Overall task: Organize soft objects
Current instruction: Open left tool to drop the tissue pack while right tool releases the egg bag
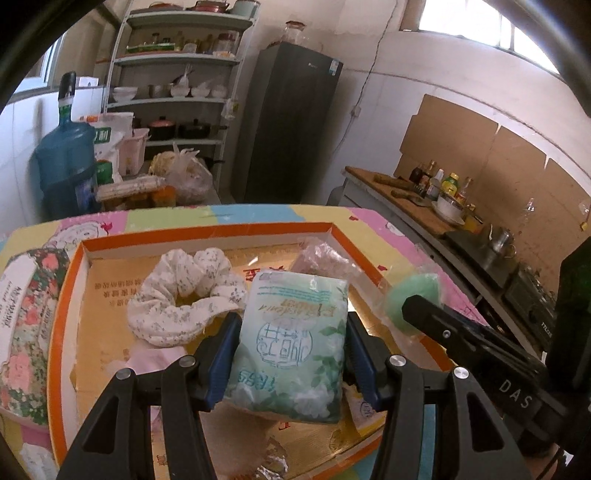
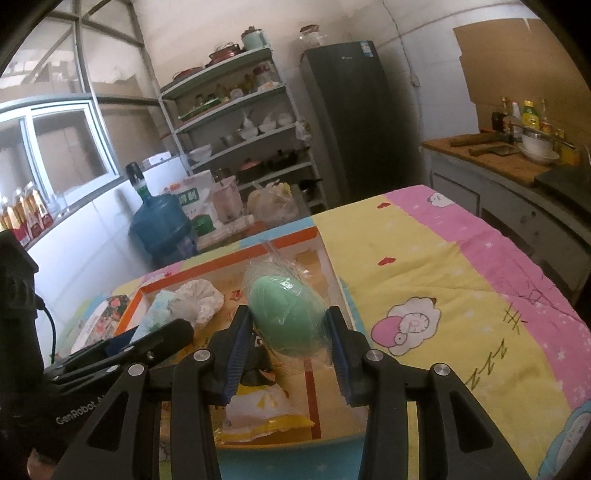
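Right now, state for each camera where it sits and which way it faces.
Left wrist: on the left gripper, angled down at the orange-rimmed box; own fingers grip a tissue pack; right gripper intrudes.
Right wrist: on the right gripper, angled down over box and bedsheet; fingers grip a wrapped green sponge.
Shared: box, white scrunchie, shelf, fridge.

Home kitchen: fridge (image 1: 291, 122), crockery shelves (image 1: 177, 74), stove (image 1: 491, 254).

You face a whitewashed kitchen wall: a dark refrigerator (image 1: 291, 122) at twelve o'clock, an open metal shelf rack (image 1: 177, 77) at eleven. A wooden counter (image 1: 402, 195) runs at two o'clock, under bright windows (image 1: 480, 22).
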`<state>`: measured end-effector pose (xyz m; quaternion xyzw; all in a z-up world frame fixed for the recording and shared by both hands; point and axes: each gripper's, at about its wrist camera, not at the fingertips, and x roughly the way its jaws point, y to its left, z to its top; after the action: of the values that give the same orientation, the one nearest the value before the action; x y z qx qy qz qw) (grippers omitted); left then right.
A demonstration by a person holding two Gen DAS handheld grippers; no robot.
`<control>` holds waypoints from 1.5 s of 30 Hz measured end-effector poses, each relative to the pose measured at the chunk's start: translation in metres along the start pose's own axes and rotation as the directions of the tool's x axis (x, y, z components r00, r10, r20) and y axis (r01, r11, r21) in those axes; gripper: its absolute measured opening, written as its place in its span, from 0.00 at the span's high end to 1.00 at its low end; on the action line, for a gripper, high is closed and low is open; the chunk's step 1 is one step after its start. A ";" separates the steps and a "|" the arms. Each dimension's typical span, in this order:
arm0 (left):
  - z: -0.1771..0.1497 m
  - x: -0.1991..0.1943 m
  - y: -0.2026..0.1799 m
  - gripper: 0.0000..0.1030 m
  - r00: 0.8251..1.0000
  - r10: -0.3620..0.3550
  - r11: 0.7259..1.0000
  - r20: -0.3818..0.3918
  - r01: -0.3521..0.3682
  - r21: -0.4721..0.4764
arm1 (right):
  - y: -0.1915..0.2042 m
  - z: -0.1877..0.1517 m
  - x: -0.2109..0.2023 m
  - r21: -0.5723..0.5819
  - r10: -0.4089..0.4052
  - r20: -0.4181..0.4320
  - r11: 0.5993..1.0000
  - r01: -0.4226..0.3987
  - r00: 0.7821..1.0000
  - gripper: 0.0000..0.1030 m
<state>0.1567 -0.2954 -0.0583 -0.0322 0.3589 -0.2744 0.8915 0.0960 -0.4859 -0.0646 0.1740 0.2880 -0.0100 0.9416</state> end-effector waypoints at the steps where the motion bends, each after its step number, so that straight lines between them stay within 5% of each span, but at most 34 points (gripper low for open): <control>1: 0.000 0.001 0.000 0.45 1.000 0.000 1.000 -0.005 0.000 -0.002 | 0.000 0.000 0.002 0.000 0.000 -0.005 1.000 0.000 1.000 0.59; 17: -0.006 0.017 0.004 0.45 0.997 0.002 0.998 -0.073 -0.006 -0.055 | -0.001 -0.008 0.019 -0.001 -0.004 -0.075 1.000 0.004 0.997 0.56; 23: -0.006 0.013 0.009 0.35 0.997 -0.015 0.998 -0.069 0.011 -0.063 | -0.001 -0.010 0.018 0.006 -0.001 -0.076 1.000 0.001 0.997 0.54; 31: -0.007 -0.005 0.009 0.19 0.999 -0.031 0.997 -0.012 0.030 -0.072 | 0.000 -0.009 0.009 0.021 -0.002 -0.051 1.000 0.003 0.999 0.39; 45: -0.007 -0.061 0.010 0.19 0.995 -0.013 0.999 0.098 0.017 -0.033 | 0.009 -0.010 -0.030 0.055 0.018 0.025 0.998 -0.019 1.000 0.38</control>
<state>0.1207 -0.2550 -0.0276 -0.0634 0.3190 -0.2732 0.9053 0.0670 -0.4763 -0.0534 0.2025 0.2746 -0.0112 0.9399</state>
